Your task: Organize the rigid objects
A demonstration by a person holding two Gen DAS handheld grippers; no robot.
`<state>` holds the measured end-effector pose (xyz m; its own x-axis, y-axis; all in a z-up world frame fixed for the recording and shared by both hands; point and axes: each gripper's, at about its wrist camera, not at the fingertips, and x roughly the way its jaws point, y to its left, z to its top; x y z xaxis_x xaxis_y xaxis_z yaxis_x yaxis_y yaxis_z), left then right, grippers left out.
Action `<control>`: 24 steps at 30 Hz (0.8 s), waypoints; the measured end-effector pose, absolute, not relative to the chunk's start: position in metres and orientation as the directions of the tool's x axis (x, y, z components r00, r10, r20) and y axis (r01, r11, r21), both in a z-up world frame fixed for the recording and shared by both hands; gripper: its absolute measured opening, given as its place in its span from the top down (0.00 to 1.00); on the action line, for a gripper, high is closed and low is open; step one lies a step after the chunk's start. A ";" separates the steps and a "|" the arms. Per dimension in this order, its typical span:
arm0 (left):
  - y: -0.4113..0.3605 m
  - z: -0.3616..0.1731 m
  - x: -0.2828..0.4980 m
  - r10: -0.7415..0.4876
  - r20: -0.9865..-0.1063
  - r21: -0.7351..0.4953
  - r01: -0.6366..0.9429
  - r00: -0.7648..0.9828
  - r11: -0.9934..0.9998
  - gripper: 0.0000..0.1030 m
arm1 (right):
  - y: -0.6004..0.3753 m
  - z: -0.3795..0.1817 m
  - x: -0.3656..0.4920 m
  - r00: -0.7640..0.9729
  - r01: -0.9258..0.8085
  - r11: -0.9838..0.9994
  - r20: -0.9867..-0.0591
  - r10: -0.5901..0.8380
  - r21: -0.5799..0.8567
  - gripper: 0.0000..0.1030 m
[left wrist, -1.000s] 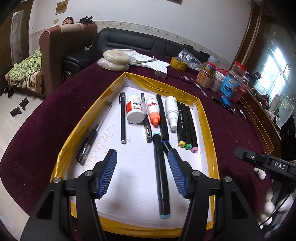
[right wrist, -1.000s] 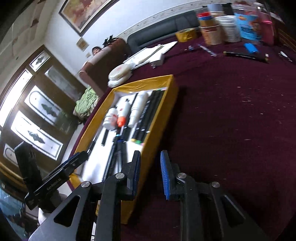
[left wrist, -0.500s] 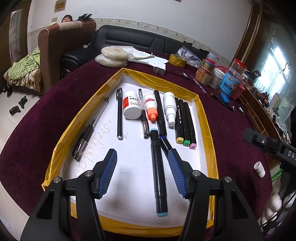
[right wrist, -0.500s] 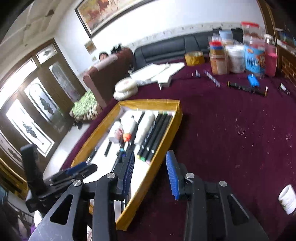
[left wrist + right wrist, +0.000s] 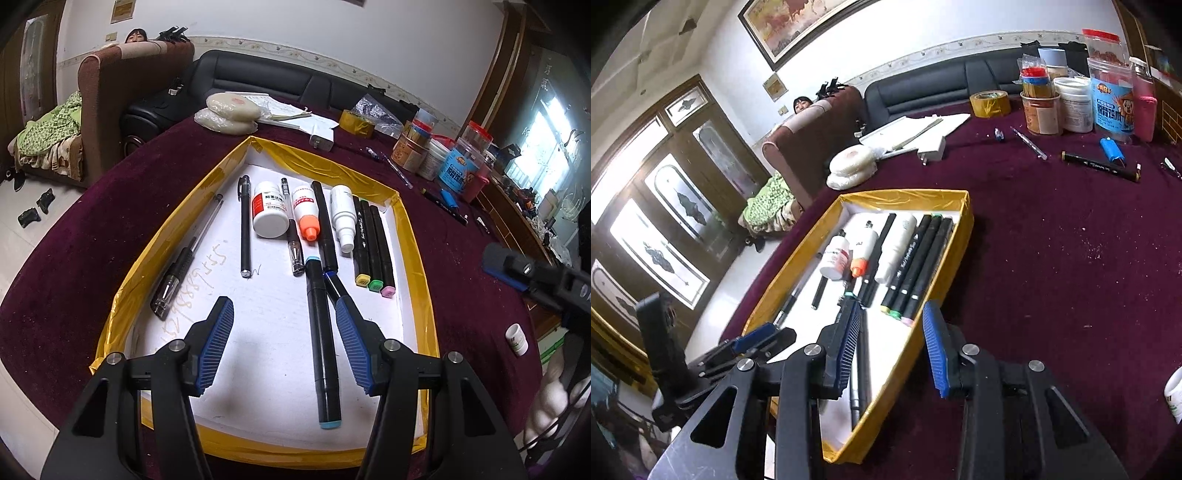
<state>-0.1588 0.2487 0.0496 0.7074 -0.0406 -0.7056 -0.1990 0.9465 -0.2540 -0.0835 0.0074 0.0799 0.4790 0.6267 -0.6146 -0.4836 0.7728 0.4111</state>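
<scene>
A yellow-taped white cardboard tray (image 5: 408,236) holds pens, bottles and a long black marker with a light-blue cap (image 5: 323,343). Over the tray, the left gripper (image 5: 284,347) hangs open and empty. The right gripper (image 5: 890,347), at the tray's right wall, has just been opening and holds nothing. Lowered carelessly, a finger may catch that wall and jolt the neat row.

A shallow tray (image 5: 413,236) with yellow taped walls and a white floor lies on the dark red cloth. Inside, side by side, lie a clear pen (image 5: 184,258), a black pen (image 5: 244,225), a white pill bottle (image 5: 269,210), an orange-capped bottle (image 5: 306,214), a white spray bottle (image 5: 341,218) and three black markers (image 5: 373,247). A long black marker with light blue ends (image 5: 323,343) lies nearer, apart from the row
</scene>
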 end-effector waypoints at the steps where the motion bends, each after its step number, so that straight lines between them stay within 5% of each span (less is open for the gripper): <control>1: 0.249 0.050 -0.159 -0.039 -0.705 -0.255 -0.201 0.709 0.946 0.45 | 0.007 0.086 -0.086 0.493 -0.492 0.772 -0.602 0.629 0.404 0.69; 5: 0.252 0.051 -0.160 -0.036 -0.700 -0.259 -0.206 0.713 0.944 0.45 | 0.011 0.104 -0.095 0.532 -0.532 0.760 -0.551 0.642 0.372 0.69; 11: 0.253 0.048 -0.161 -0.043 -0.704 -0.265 -0.207 0.709 0.942 0.45 | 0.024 0.082 -0.086 0.472 -0.515 0.765 -0.618 0.629 0.385 0.69; 20: 0.259 0.047 -0.163 -0.039 -0.699 -0.276 -0.218 0.714 0.936 0.45 | 0.028 0.112 -0.097 0.515 -0.563 0.743 -0.549 0.658 0.361 0.69; 24: 0.262 0.047 -0.166 -0.042 -0.697 -0.281 -0.219 0.716 0.934 0.45 | 0.041 0.099 -0.095 0.486 -0.566 0.745 -0.586 0.648 0.354 0.68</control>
<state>-0.1655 0.2617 0.0469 0.7161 -0.0417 -0.6967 -0.2191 0.9343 -0.2812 -0.0953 0.0407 0.0990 0.4864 0.6479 -0.5862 -0.5658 0.7448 0.3538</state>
